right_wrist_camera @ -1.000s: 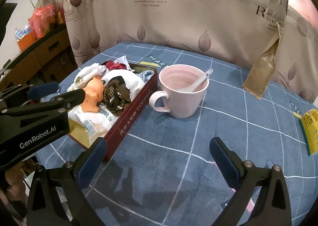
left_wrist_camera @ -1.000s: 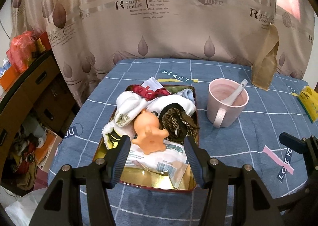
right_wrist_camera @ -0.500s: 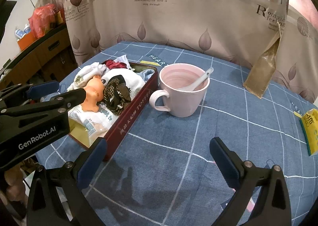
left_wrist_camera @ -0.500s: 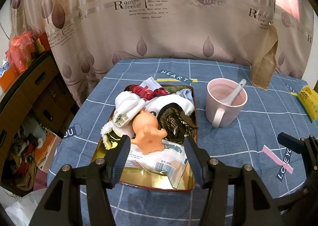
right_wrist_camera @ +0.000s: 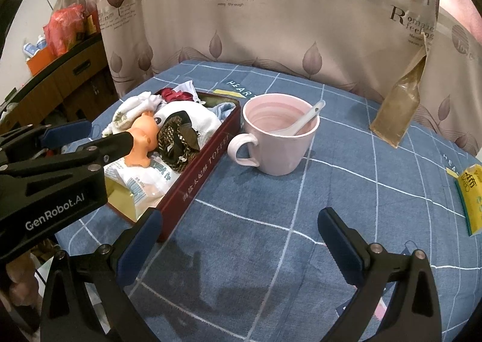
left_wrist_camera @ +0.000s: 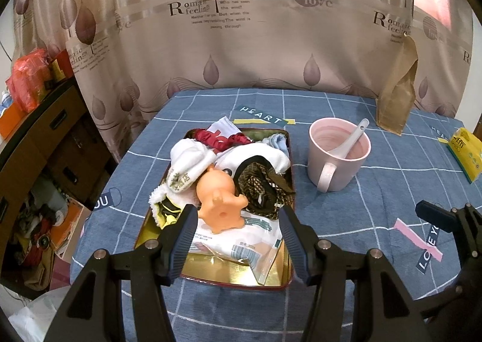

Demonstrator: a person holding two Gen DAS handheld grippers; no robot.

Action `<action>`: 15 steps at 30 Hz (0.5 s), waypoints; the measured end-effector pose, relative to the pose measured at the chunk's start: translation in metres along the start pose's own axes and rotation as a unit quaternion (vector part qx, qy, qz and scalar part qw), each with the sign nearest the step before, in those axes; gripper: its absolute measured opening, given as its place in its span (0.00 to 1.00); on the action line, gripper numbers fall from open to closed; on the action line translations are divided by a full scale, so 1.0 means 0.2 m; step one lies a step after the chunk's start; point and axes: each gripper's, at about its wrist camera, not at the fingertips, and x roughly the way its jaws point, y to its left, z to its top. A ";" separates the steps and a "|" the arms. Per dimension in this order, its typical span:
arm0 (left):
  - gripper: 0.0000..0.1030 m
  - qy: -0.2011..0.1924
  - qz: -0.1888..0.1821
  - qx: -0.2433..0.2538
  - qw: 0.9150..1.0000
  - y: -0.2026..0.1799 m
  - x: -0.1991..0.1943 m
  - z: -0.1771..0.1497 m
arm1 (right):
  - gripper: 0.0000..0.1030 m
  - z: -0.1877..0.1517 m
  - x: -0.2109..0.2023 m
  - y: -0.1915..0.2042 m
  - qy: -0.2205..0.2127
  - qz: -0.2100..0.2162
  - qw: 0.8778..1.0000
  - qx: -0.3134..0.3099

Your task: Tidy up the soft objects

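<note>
A red tin tray point(left_wrist_camera: 272, 283) with a gold inside sits on the blue checked tablecloth. In it lie an orange rubber doll point(left_wrist_camera: 221, 202), white socks point(left_wrist_camera: 188, 166), a brown patterned cloth point(left_wrist_camera: 263, 188), a red scrunchie point(left_wrist_camera: 218, 138) and a plastic packet point(left_wrist_camera: 241, 244). My left gripper point(left_wrist_camera: 238, 239) is open and empty, just above the tray's near end. The tray also shows in the right wrist view point(right_wrist_camera: 205, 179). My right gripper point(right_wrist_camera: 241, 244) is open and empty, over bare cloth right of the tray.
A pink mug point(left_wrist_camera: 337, 155) with a white spoon stands right of the tray. A brown paper bag point(left_wrist_camera: 397, 98) leans on the curtain at the back right. A yellow packet point(left_wrist_camera: 467, 152) lies at the right edge. A cabinet point(left_wrist_camera: 45, 137) stands left of the table.
Both grippers have stayed almost still and open. The view has shifted only slightly.
</note>
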 end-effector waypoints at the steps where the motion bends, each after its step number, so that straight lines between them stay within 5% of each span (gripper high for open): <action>1: 0.56 0.000 0.000 0.000 1.000 0.00 0.00 0.00 | 0.99 0.00 0.00 0.00 0.000 0.000 1.000 0.000; 15: 0.56 -0.001 -0.011 0.007 1.000 -0.02 -0.01 0.00 | 0.99 0.00 0.00 0.00 0.000 -0.002 1.000 0.001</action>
